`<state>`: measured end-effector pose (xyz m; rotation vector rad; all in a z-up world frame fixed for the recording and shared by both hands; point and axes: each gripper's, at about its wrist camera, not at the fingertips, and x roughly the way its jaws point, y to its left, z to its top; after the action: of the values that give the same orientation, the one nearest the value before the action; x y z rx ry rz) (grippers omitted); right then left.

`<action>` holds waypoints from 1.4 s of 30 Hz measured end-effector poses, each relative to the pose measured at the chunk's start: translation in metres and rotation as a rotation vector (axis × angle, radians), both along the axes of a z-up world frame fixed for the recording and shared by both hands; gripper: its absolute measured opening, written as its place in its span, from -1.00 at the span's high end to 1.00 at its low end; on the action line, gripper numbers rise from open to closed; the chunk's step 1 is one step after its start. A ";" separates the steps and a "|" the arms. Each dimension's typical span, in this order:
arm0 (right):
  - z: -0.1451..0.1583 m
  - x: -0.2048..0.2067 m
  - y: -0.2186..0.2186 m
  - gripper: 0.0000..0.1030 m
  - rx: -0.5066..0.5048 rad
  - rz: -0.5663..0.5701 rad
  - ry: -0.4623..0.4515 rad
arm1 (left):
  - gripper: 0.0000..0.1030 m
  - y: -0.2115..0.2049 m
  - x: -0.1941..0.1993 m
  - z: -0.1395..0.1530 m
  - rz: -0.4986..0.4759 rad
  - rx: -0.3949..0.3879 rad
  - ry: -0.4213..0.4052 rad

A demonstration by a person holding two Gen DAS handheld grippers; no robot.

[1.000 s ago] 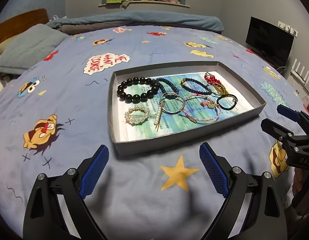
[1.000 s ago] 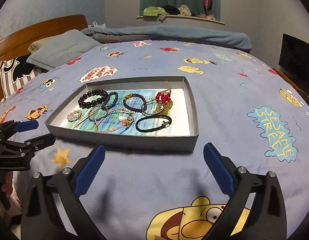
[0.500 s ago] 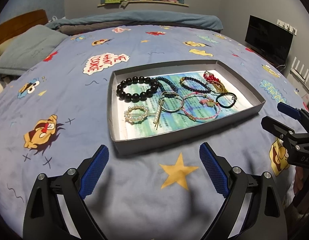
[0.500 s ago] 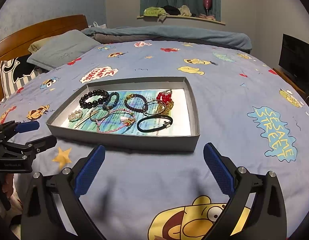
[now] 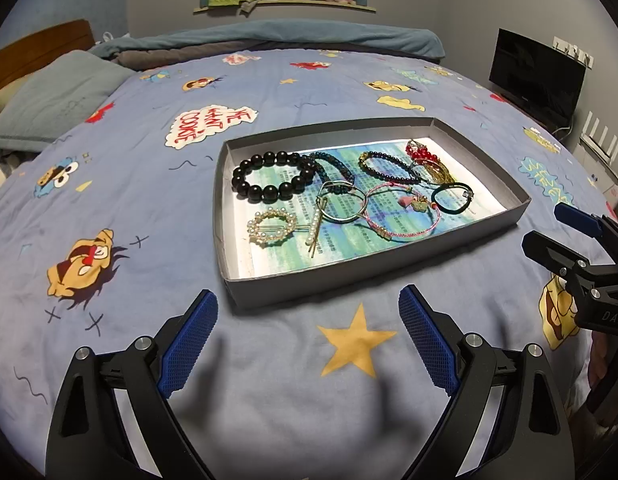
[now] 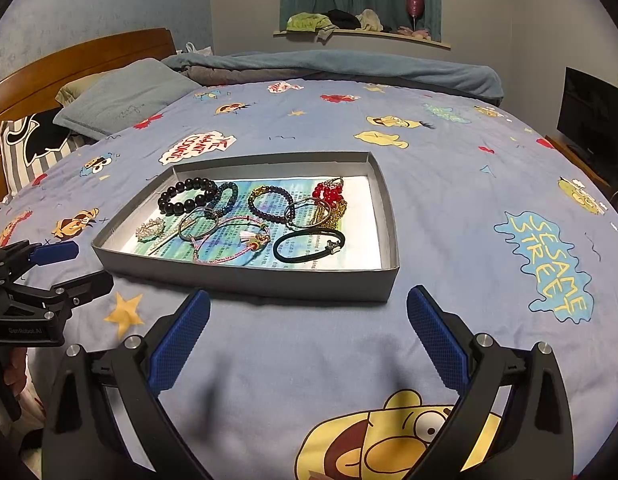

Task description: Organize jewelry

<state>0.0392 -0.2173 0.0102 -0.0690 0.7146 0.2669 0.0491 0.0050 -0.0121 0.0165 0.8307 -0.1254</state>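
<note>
While both grippers hang short of it, the jewelry sits untouched in a shallow grey tray (image 5: 373,272) lying on the bed, near the bed's front edge. Tray floor is lined with a blue-green printed sheet (image 5: 349,240).

Contents, by tray corners and edges:
- black bead bracelet (image 5: 269,176): far-left corner, biggest beads.
- dark teal bead bracelet (image 5: 333,164): just beside it, overlapping its right side.
- pearl ring clip (image 5: 272,227): near-left corner, flat on the liner.
- pearl hairpin (image 5: 315,226): right next to the clip, lying roughly front-to-back.
- silver bangle (image 5: 343,202): centre, over the hairpin's top end.
- pink cord bracelet (image 5: 401,216): centre-right, with a small charm, overlapping the bangle.
- dark bead bracelet with gold section (image 5: 385,166): along the far edge.
- red bead and gold chain cluster (image 5: 427,160): far-right corner, tangled; can't separate the pieces.
- black hair tie (image 6: 309,245): by the right edge, nearest the right wall.

Left gripper (image 5: 307,338): jaws spread wide, empty, above the bedsheet (image 5: 129,152) off the tray's near-left corner. Right gripper (image 6: 307,338): jaws also spread wide, empty, off the tray's near-right corner. Each shows at the edge of the other's camera, well apart.

Pillow (image 6: 125,98) and wooden headboard (image 6: 69,64) at the bed's left end, rolled blanket (image 6: 329,66) along the far edge, dark monitor (image 5: 537,78) off the right side.
</note>
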 end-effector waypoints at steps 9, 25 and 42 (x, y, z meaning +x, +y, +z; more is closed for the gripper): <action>-0.003 0.002 0.002 -0.89 -0.005 -0.001 0.003 | -0.78 -0.001 0.001 -0.001 -0.005 0.017 -0.004; -0.007 0.003 0.002 -0.89 -0.012 -0.002 0.013 | -0.79 -0.003 0.001 -0.002 -0.018 0.036 -0.018; -0.009 0.003 0.001 -0.89 -0.018 -0.002 0.019 | -0.80 -0.001 0.002 0.000 -0.008 0.071 -0.054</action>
<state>0.0423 -0.2158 0.0014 -0.0827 0.7357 0.2595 0.0515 0.0037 -0.0116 0.0898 0.7805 -0.1021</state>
